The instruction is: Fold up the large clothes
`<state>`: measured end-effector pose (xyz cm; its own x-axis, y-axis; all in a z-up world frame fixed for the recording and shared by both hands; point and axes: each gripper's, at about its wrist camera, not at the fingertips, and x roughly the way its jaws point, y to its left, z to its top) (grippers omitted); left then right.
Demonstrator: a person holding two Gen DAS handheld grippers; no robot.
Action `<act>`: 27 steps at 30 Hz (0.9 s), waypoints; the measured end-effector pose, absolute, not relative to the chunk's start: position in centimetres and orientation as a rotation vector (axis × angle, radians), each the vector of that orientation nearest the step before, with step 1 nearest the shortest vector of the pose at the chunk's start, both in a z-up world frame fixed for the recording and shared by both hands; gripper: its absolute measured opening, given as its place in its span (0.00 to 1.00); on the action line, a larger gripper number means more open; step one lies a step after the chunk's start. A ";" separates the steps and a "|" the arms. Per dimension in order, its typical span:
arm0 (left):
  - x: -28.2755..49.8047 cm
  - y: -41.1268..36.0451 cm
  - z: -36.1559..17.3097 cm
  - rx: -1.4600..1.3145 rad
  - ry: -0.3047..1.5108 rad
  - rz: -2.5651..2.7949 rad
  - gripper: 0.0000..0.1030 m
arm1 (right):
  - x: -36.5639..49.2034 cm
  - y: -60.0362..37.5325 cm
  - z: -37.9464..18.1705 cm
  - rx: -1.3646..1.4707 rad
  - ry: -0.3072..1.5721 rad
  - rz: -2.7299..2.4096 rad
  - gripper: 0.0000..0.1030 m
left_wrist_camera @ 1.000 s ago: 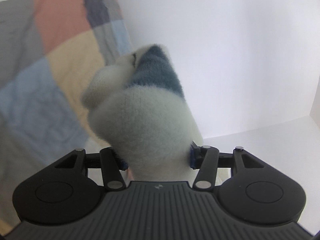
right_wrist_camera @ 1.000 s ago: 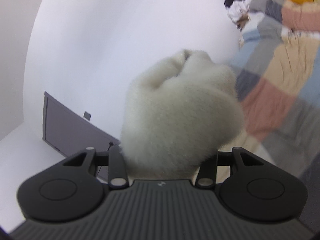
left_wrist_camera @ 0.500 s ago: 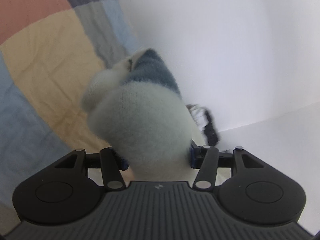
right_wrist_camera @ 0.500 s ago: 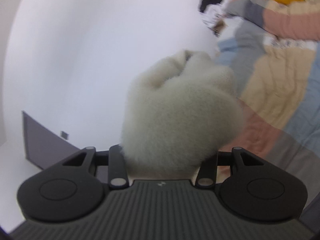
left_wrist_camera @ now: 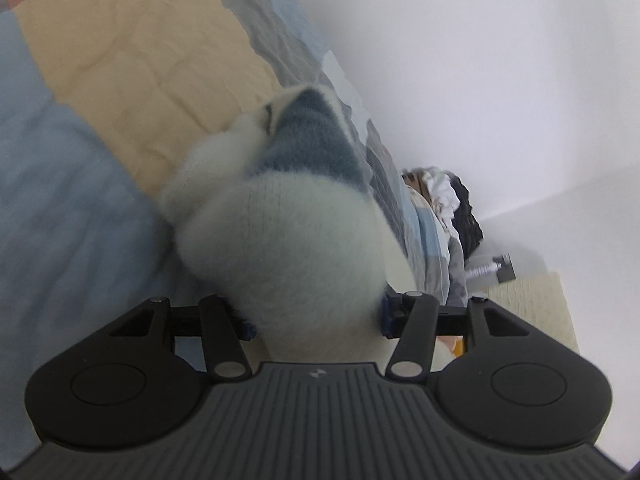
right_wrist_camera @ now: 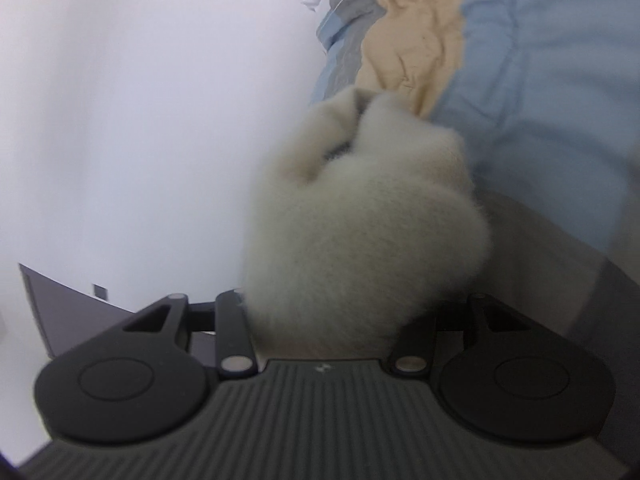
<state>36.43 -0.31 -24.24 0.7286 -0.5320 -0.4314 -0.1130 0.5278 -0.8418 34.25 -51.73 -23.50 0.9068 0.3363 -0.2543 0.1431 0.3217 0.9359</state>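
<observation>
Tilting downward, both grippers hold fuzzy sweater (left_wrist_camera: 280, 248) bunches; right fingers opening.

Bed (left_wrist_camera: 430, 240): patchwork quilt (left_wrist_camera: 132, 64), clothes pile (left_wrist_camera: 448, 196).

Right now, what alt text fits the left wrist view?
The left gripper is clamped on a bunched fluffy white sweater with a blue stripe, held above a pastel patchwork quilt. A dark clothes pile lies by the white wall.
</observation>
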 end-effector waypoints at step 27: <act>24.4 3.0 -15.3 -0.752 0.727 -0.246 0.69 | 22.9 -51.3 -16.6 1.068 0.427 0.023 0.57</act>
<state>24.42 3.04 -15.35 0.7328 -0.4497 -0.5106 -0.0466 0.7156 -0.6970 22.92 -51.28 -16.62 0.9181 0.2223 -0.3282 0.1861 0.4895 0.8519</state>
